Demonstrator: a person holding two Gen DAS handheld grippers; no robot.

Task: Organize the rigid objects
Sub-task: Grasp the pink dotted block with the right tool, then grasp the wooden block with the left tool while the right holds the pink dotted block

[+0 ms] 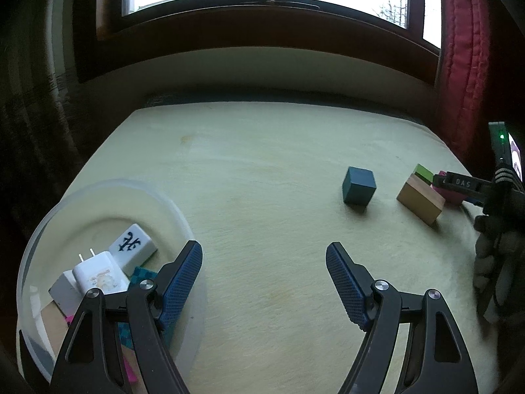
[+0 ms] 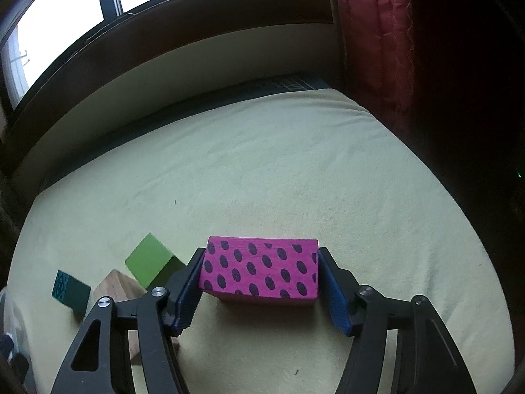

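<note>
My right gripper (image 2: 261, 282) is shut on a pink block with dark dots (image 2: 261, 271), both blue pads pressing on its ends, low over the pale green bed cover (image 2: 295, 164). To its left lie a green block (image 2: 149, 259), a plain wooden block (image 2: 115, 287) and a dark teal cube (image 2: 70, 290). My left gripper (image 1: 264, 282) is open with nothing between its fingers, just right of a clear plastic bowl (image 1: 108, 184). The bowl holds a white charger (image 1: 98, 275), a white mahjong tile (image 1: 133, 246) and some blocks. The teal cube (image 1: 358, 185) and wooden block (image 1: 420, 198) lie ahead on the right.
A dark wooden window frame (image 1: 262, 32) runs behind the bed, and a red curtain (image 1: 466, 65) hangs at the far right. The cover drops off at its left and far edges. A gloved hand (image 1: 498, 256) holds the right gripper's handle.
</note>
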